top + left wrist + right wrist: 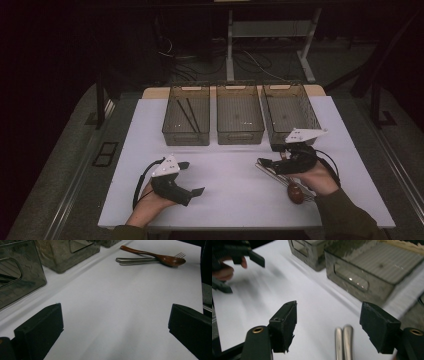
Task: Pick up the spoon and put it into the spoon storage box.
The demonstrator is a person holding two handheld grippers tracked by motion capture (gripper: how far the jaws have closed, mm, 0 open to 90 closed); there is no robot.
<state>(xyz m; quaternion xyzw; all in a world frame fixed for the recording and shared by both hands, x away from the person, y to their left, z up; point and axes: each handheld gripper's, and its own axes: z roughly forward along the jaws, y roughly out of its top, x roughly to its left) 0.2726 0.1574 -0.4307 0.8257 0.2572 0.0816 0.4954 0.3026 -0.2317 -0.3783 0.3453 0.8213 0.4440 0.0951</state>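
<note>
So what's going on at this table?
A person holds a gripper in each hand. The right gripper, jaws open, hovers over cutlery lying on the white table: two metal handles show between its jaws, beside a wooden spoon. The left gripper waits open, holding nothing. Three bins stand behind; the left bin holds chopsticks.

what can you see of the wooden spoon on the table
The wooden spoon is dark reddish-brown with a glossy, lacquered look, a slim curved handle and an oval bowl. It lies flat on the white table, crossing over two metal utensils, one of them a fork, and rests on them. In the high view its bowl lies near the table's front edge by the person's right hand. Nothing grips it.
</note>
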